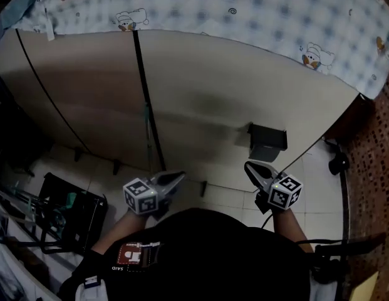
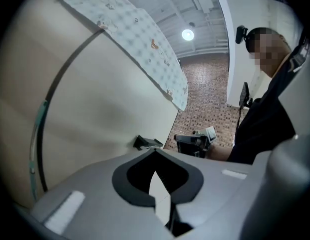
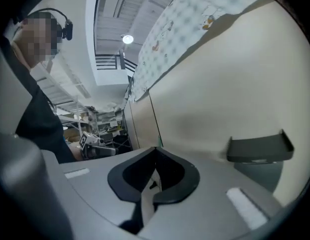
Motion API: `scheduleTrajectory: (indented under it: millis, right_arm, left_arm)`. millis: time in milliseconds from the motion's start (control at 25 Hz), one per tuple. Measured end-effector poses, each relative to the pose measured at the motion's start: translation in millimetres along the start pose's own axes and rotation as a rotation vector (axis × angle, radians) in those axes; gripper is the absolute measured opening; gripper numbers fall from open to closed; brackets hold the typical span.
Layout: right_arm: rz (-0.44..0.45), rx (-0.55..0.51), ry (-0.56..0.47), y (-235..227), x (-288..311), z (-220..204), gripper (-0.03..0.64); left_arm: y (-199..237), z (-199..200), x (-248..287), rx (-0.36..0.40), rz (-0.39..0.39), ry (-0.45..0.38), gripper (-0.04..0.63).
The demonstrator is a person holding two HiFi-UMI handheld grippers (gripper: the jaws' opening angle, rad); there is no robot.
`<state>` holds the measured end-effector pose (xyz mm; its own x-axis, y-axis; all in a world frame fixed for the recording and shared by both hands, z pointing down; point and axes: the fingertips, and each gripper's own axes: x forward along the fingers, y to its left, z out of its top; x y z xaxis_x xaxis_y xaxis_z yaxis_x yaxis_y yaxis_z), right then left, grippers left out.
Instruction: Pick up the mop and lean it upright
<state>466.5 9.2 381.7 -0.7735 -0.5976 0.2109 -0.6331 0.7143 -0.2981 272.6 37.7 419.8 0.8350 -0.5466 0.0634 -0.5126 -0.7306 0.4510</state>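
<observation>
Panelling point(image 1: 244, 93), beige and smooth, fills most of my head view, with a cartoon-print cloth point(image 1: 244, 8) draped over its top edge and pale floor tiles point(image 1: 225, 196) at its foot. The mop point(image 1: 146, 99) stands against that panel, left of centre. Its thin dark handle, with a greenish stretch partway down, runs from the cloth's edge to the floor just beyond the left gripper point(image 1: 177, 178). I cannot make out its head.

Both grippers sit near me, low and side by side, the right gripper point(image 1: 250, 168) well apart from the handle. Each has its jaws together with nothing between them. A small black shelf point(image 1: 267, 142) juts from the panel far right of the mop.

By my reading the leaning is already done, so the care now is in leaving it alone. I would draw the left gripper away towards me rather than sideways, since its tip is nearest the handle's foot. If the lean looks shaky, I would part the jaws, take the handle at mid-height and set its foot further out from the panel.
</observation>
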Motion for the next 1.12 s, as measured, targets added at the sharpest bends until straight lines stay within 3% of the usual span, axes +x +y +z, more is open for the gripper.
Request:
scheduleTrajectory:
  millis: [200, 400, 720, 880, 1120]
  right_arm:
    - [0.016, -0.002, -0.006, 31, 77, 16, 0.014]
    - [0.06, 0.007, 0.04, 45, 132, 12, 0.015]
    - [0.194, -0.045, 0.054, 31, 175, 15, 0.015]
    - [0.293, -0.067, 0.066, 25, 205, 15, 0.014]
    - [0.356, -0.008, 0.073, 20, 231, 13, 0.015]
  left_arm:
    - [63, 25, -68, 0.003, 0.056, 0.0, 0.002]
    - [98, 34, -95, -0.033, 0.09, -0.027, 0.002]
    - [111, 43, -75, -0.025, 0.168, -0.057, 0.002]
    - [132, 57, -74, -0.021, 0.245, -0.073, 0.002]
    - [151, 65, -62, -0.016, 0.258, -0.053, 0.002]
